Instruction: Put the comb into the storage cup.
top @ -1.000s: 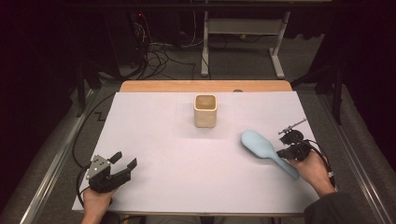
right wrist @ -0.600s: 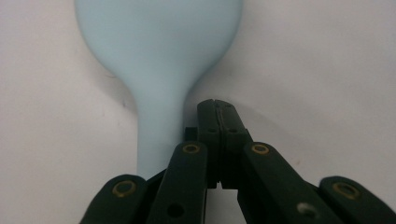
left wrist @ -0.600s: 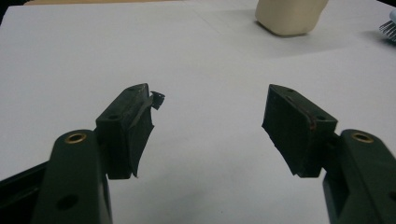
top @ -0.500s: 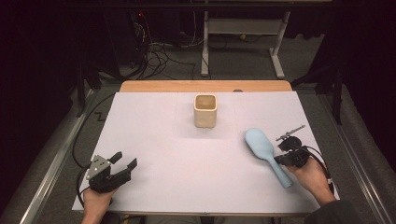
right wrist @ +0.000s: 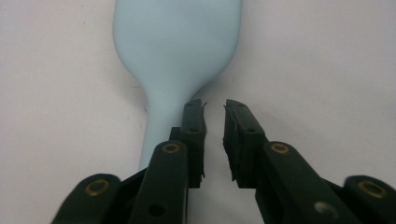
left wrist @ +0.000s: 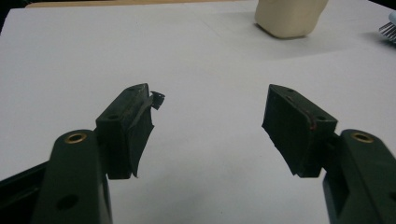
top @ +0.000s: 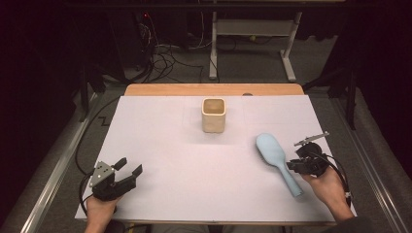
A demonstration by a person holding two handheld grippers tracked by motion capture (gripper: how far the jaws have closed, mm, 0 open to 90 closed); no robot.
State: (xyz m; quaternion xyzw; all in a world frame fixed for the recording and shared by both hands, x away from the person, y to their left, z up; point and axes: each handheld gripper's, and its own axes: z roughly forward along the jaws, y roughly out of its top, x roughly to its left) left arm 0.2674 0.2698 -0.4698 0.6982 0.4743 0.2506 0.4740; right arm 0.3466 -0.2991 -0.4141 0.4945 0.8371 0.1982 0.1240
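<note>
A pale blue hairbrush (top: 274, 153) lies flat on the white table (top: 170, 145), head toward the back and handle toward the front right. My right gripper (top: 293, 165) sits low at the right side of the handle. In the right gripper view its jaws (right wrist: 215, 108) stand almost together with nothing between them, and the hairbrush (right wrist: 177, 46) handle passes under the left jaw. My left gripper (top: 129, 165) rests at the front left, wide open and empty (left wrist: 208, 116). A cream square cup (top: 214, 115) stands upright at the back middle.
The cream cup (left wrist: 289, 16) is far ahead of the left jaws, with the brush's bristles (left wrist: 388, 30) at the right edge. The wooden table edge (top: 214, 89) runs along the back. Cables and a metal stand (top: 252, 29) lie on the floor behind.
The brush and my right gripper have shifted toward the front, and the brush handle has swung nearer the front edge. The left gripper has not moved.
</note>
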